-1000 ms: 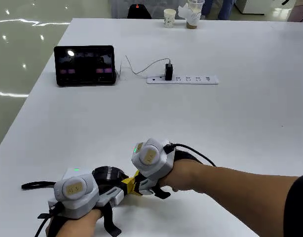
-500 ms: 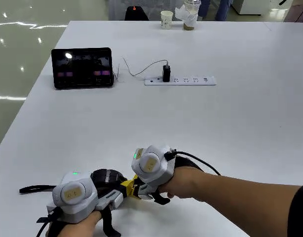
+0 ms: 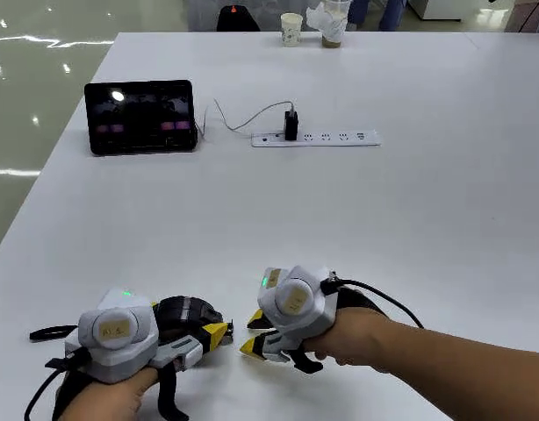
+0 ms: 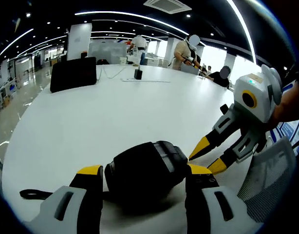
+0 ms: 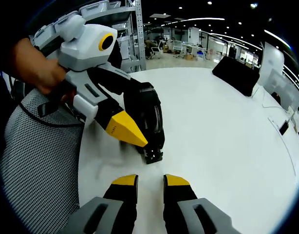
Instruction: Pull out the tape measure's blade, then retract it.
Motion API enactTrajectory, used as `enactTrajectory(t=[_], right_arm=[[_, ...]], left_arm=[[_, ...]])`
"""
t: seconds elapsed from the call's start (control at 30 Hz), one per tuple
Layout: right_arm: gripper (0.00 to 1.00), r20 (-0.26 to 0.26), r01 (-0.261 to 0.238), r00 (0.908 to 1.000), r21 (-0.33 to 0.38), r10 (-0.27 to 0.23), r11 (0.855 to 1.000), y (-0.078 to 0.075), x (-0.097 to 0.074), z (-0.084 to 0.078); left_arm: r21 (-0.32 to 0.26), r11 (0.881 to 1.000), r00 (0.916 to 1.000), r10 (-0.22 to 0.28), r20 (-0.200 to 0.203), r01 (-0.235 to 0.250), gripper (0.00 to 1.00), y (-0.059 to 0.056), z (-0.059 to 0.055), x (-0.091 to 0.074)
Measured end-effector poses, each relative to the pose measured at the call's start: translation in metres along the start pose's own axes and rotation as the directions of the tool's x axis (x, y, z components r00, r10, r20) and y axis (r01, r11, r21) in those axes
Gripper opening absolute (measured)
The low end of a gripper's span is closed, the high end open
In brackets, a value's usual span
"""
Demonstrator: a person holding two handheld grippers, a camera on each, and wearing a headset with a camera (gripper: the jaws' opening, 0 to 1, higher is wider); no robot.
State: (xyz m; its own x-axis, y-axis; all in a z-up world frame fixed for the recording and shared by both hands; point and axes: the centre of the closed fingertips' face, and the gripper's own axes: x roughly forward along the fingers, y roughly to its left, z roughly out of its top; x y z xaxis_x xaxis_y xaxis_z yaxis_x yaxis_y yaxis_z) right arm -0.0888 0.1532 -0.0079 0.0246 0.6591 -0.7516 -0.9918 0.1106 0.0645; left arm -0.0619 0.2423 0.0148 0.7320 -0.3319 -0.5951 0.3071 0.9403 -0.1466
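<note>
Right tongs (image 3: 250,336) backed off; left tongs (image 4: 144,174) clamp tape measure (image 3: 189,313) near table (image 3: 357,219) edge.

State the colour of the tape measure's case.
Black. The tape measure shows best in the left gripper view.

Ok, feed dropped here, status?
Left hand-held gripper shut on tape measure. Right hand-held gripper slightly open, empty, just short of it. Nothing between them.

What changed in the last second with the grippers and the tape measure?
The right gripper has drawn back from the tape measure, toward the person's right; bare table now lies between them. The left gripper keeps hold of the tape measure. The tablet and power strip stayed put.
</note>
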Motion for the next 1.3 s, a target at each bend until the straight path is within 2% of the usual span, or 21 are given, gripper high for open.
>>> enactTrajectory(t=[0.07, 0.3, 0.37, 0.5, 0.63, 0.73, 0.93, 1.1, 1.3], right_arm=[[0.20, 0.005, 0.007, 1.0000, 0.019, -0.007, 1.000, -0.002, -0.006, -0.006], [0.23, 0.029, 0.044, 0.9985, 0.054, -0.046, 0.998, -0.009, -0.028, -0.019], [0.24, 0.035, 0.050, 0.9980, 0.063, -0.053, 0.997, -0.009, -0.035, -0.023], [0.29, 0.051, 0.070, 0.9960, 0.076, -0.074, 0.995, -0.012, -0.050, -0.031], [0.32, 0.055, 0.092, 0.9939, 0.068, -0.096, 0.993, -0.014, -0.064, -0.038], [0.34, 0.068, 0.108, 0.9913, 0.067, -0.113, 0.992, -0.016, -0.079, -0.044], [0.40, 0.073, 0.148, 0.9853, 0.084, -0.154, 0.985, -0.023, -0.106, -0.061], [0.44, 0.060, 0.180, 0.9802, 0.129, -0.189, 0.975, -0.027, -0.126, -0.080], [0.51, 0.055, 0.212, 0.9727, 0.184, -0.225, 0.960, -0.034, -0.149, -0.096]], left_arm=[[0.030, 0.999, 0.9994, -0.024, -0.023, 0.025, 0.66, 0.001, -0.003, -0.001], [0.070, 0.991, 0.9913, -0.106, -0.077, 0.112, 0.79, 0.002, -0.011, -0.008], [0.099, 0.987, 0.9892, -0.117, -0.088, 0.126, 0.86, 0.005, -0.012, -0.012], [0.119, 0.980, 0.9839, -0.149, -0.099, 0.160, 0.99, 0.007, -0.012, -0.021], [0.129, 0.972, 0.9771, -0.184, -0.106, 0.197, 0.99, 0.010, -0.011, -0.030], [0.160, 0.965, 0.9694, -0.179, -0.168, 0.206, 0.99, 0.017, -0.018, -0.038], [0.204, 0.956, 0.9662, -0.173, -0.191, 0.211, 0.99, 0.025, -0.018, -0.050], [0.203, 0.956, 0.9642, -0.173, -0.201, 0.213, 0.99, 0.028, -0.022, -0.054], [0.202, 0.956, 0.9641, -0.173, -0.202, 0.213, 0.99, 0.028, -0.024, -0.061]])
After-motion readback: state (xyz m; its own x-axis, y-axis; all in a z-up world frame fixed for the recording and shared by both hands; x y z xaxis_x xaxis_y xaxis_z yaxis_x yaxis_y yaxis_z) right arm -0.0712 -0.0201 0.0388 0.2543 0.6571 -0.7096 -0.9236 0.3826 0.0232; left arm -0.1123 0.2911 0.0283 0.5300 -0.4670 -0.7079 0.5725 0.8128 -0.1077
